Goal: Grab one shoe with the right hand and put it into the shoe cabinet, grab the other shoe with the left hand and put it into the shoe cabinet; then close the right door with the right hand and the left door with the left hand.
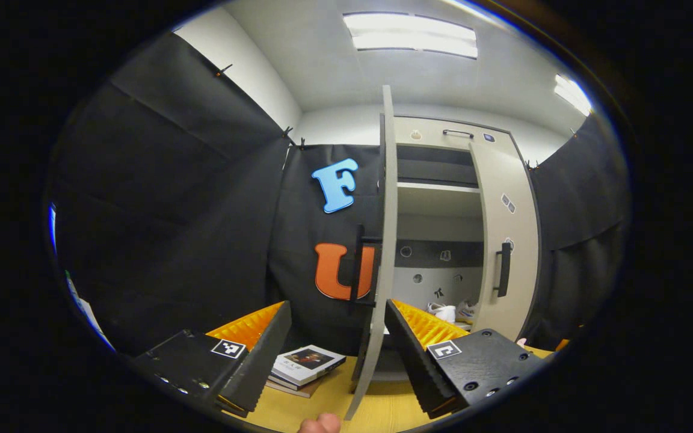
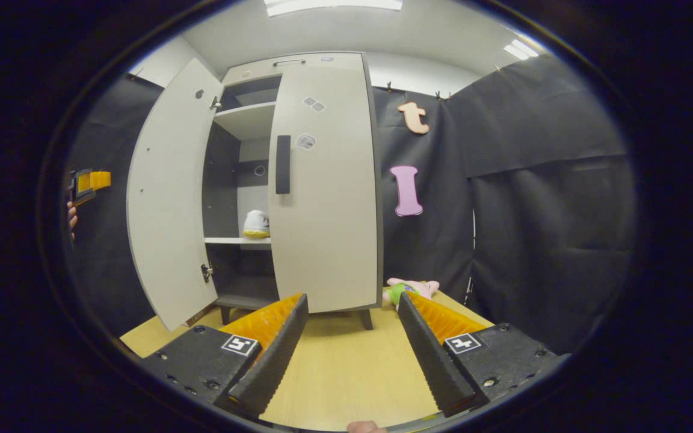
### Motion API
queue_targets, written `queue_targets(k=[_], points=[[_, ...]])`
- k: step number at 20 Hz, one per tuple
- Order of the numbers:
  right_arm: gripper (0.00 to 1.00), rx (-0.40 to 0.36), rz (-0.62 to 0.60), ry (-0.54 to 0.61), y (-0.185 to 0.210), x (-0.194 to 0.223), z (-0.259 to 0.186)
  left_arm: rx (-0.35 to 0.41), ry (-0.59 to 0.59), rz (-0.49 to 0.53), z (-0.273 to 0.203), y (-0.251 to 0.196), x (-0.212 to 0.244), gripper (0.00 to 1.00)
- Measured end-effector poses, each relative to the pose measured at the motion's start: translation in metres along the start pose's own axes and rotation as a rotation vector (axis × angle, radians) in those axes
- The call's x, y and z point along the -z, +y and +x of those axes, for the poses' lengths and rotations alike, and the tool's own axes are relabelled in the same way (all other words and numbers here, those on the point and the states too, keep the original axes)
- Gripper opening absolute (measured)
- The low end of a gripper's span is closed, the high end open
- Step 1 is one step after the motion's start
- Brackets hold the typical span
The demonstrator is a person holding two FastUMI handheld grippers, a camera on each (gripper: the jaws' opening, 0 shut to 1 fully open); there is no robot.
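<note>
Your left gripper (image 1: pixel 337 313) was released: jaws spread wide, nothing between the fingers. The edge of the left door (image 1: pixel 384 240) stood in the gap between them, seen edge-on, no finger touching it. That door was wide open, its dark handle (image 1: pixel 358 264) on the side facing left. Past the door edge, inside the shoe cabinet (image 1: pixel 443 207), the white shoes (image 1: pixel 452 311) sat on the lower shelf near the back, toward the right. I could make out two white shapes there, too small to say how they lay. The right door (image 1: pixel 506 240) looked shut or nearly so, handle (image 1: pixel 504 269) on its front. A stack of books (image 1: pixel 305 364) lay on the wooden table (image 1: pixel 334 400) between the left gripper's fingers, left of the door.

Your right gripper (image 2: pixel 352 322) was also released, jaws wide apart and empty, held well back from the cabinet (image 2: pixel 262 72) over the wooden floor (image 2: pixel 346 367). In the right gripper view the right door (image 2: pixel 328 192) covered its half of the cabinet and the left door (image 2: pixel 169 198) swung out toward the near left. One white shoe (image 2: pixel 257 224) was visible through the opening, on the middle shelf (image 2: pixel 235 240), just left of the right door's edge. A pink and green plush toy (image 2: pixel 409 289) lay on the floor at the cabinet's right foot. At the far left edge your other gripper (image 2: pixel 89 180) showed with a hand (image 2: pixel 71 216) behind it; couldn't tell its jaw state from that angle.
</note>
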State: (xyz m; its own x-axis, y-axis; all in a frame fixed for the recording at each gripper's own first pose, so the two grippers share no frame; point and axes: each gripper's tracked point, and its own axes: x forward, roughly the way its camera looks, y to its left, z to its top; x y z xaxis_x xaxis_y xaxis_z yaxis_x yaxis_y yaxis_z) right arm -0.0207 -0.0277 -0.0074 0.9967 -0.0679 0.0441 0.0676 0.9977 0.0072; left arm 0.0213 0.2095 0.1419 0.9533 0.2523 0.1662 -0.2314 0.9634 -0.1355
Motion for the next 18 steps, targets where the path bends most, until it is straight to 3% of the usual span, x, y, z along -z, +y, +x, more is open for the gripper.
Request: queue_targets(k=[2, 3, 5, 9, 10, 13, 17, 18], points=[[0.98, 0.005, -0.006, -0.009, -0.001, -0.002, -0.002, -0.011, 0.006, -0.009, 0.023, 0.014, 0.001, 0.95], [0.93, 0.007, -0.009, -0.011, -0.001, -0.003, -0.002, -0.018, 0.014, -0.012, 0.034, 0.019, 0.003, 0.95], [0.98, 0.011, -0.009, -0.011, -0.003, -0.005, -0.002, -0.03, 0.009, -0.013, 0.055, 0.027, 0.002, 0.95], [0.98, 0.019, -0.011, -0.006, -0.005, -0.006, -0.002, -0.053, 0.023, -0.014, 0.093, 0.043, 0.007, 0.95], [0.93, 0.022, -0.013, -0.008, -0.006, -0.006, -0.001, -0.059, 0.028, -0.017, 0.099, 0.046, 0.008, 0.95], [0.98, 0.024, -0.018, 0.002, -0.005, -0.003, 0.003, -0.03, 0.042, 0.004, 0.111, 0.04, 0.012, 0.95], [0.98, 0.015, -0.009, 0.014, -0.001, 0.0, 0.01, -0.003, 0.047, -0.002, 0.114, 0.039, 0.012, 0.93], [0.94, 0.012, -0.009, 0.016, 0.0, 0.0, 0.011, -0.001, 0.047, -0.015, 0.113, 0.038, 0.012, 0.93]])
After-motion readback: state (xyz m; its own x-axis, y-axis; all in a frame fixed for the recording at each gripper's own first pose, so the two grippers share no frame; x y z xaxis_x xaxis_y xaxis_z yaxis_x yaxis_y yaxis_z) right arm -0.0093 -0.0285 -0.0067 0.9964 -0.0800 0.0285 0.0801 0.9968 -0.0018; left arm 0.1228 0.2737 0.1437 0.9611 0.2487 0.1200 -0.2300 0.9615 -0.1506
